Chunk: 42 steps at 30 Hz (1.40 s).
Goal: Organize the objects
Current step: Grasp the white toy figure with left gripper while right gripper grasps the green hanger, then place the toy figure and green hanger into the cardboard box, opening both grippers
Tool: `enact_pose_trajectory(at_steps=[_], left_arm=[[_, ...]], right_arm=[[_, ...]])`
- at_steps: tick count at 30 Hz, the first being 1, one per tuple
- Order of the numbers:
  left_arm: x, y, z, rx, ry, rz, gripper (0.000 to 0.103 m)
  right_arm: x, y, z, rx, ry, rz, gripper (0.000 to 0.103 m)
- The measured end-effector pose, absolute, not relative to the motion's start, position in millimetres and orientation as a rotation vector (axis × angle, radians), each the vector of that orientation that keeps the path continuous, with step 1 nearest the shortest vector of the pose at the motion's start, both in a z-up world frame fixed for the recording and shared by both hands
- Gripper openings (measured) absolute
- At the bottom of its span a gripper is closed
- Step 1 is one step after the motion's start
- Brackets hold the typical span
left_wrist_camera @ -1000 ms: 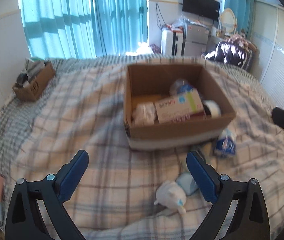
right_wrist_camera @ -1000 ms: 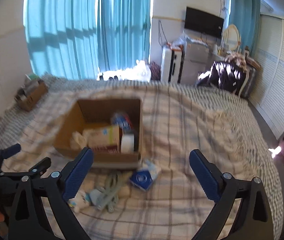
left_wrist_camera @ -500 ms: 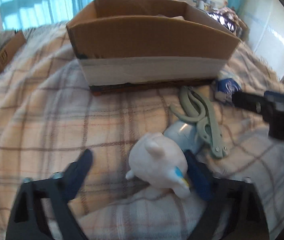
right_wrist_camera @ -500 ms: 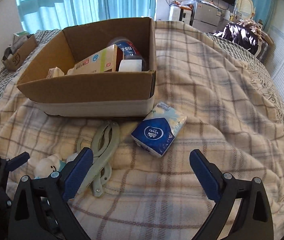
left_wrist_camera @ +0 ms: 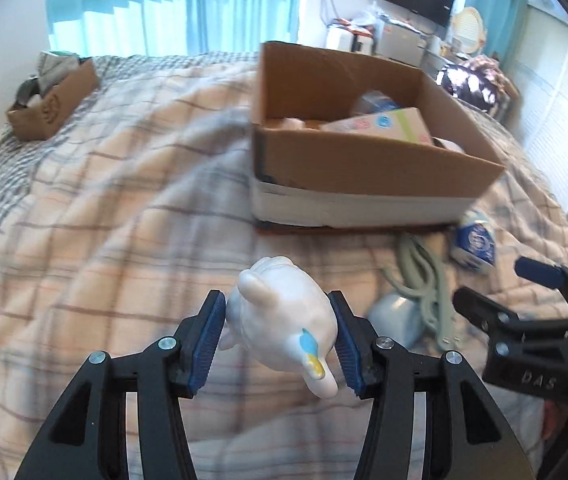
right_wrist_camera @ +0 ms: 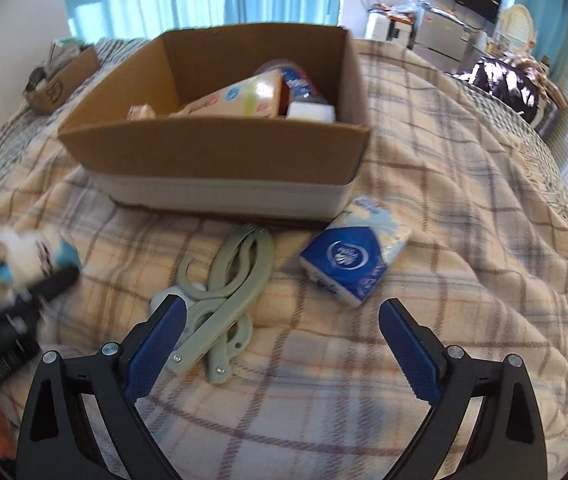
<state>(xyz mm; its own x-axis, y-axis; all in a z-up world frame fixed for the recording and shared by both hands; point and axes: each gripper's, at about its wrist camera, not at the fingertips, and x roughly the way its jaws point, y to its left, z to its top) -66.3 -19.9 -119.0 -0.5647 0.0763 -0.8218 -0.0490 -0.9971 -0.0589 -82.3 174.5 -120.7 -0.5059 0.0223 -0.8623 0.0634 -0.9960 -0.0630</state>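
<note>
My left gripper (left_wrist_camera: 277,324) is shut on a white toy figure (left_wrist_camera: 281,318) and holds it above the plaid blanket, in front of the cardboard box (left_wrist_camera: 364,164). The toy also shows blurred at the left of the right wrist view (right_wrist_camera: 27,258). My right gripper (right_wrist_camera: 279,340) is open and empty, low over the blanket. Grey-green scissors (right_wrist_camera: 223,292) lie by its left finger, and a blue tissue pack (right_wrist_camera: 354,250) lies just ahead. The box (right_wrist_camera: 219,152) holds a carton, a bottle and other items.
A pale blue object (left_wrist_camera: 398,316) lies beside the scissors (left_wrist_camera: 424,284). A small cardboard box (left_wrist_camera: 53,98) of clutter sits at the bed's far left. Curtains, a television and furniture stand beyond the bed.
My left gripper has closed on the white toy and lifted it off the blanket. My right gripper has moved lower and closer to the scissors and tissue pack.
</note>
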Motion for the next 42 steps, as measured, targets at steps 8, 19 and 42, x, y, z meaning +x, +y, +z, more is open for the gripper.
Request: enact_pose_trajectory(at_steps=[8,19,42], left_arm=[[-70.8,-37.6,-133.7,-1.51,-0.09,2.703,0.054],[-68.9,-30.6,-144.0,-1.539,-0.074,2.662,0.054],[-47.7,-35.9,-111.6,-1.45,-0.158,2.681,0.054]], right_arm=[[-89.6,157.7,-136.8,1.583,0.138,-2.578,0.079],[-84.4,157.0,-150.1,1.6,0.098,-2.497,0.038],[-35.5,134.7,-76.7,1.327,0.233,-2.651,0.027]])
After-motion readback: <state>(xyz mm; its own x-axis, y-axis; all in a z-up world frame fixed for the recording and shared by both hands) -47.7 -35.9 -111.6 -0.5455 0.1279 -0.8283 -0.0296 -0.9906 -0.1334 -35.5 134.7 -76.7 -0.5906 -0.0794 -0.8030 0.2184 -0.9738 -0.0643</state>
